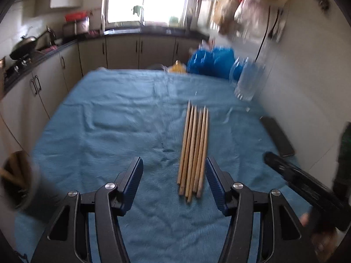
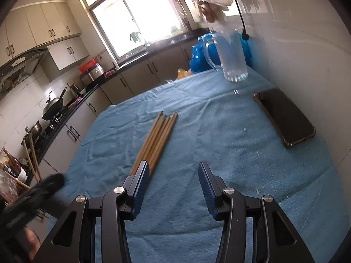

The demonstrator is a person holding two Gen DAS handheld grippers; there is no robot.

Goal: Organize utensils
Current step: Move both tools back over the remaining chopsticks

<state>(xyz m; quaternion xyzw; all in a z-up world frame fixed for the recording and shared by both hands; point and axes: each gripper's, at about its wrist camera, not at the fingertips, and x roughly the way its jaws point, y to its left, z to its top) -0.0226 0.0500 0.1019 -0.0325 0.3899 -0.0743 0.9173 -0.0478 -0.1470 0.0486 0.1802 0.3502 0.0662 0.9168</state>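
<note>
Several wooden chopsticks (image 1: 194,151) lie side by side on the blue cloth (image 1: 109,120); they also show in the right wrist view (image 2: 156,139). My left gripper (image 1: 174,183) is open and empty, its right finger just beside the chopsticks' near ends. My right gripper (image 2: 173,188) is open and empty, with the chopsticks' near ends by its left finger. A dark utensil holder (image 1: 19,182) with wooden sticks in it sits at the table's left edge. An empty glass mug (image 2: 230,57) stands at the far right; it also shows, blurred, in the left wrist view (image 1: 250,80).
A black phone (image 2: 285,118) lies on the cloth near the right wall, also in the left wrist view (image 1: 277,135). Blue plastic bags (image 1: 210,62) sit behind the table. Kitchen counters with a wok (image 2: 52,108) run along the left.
</note>
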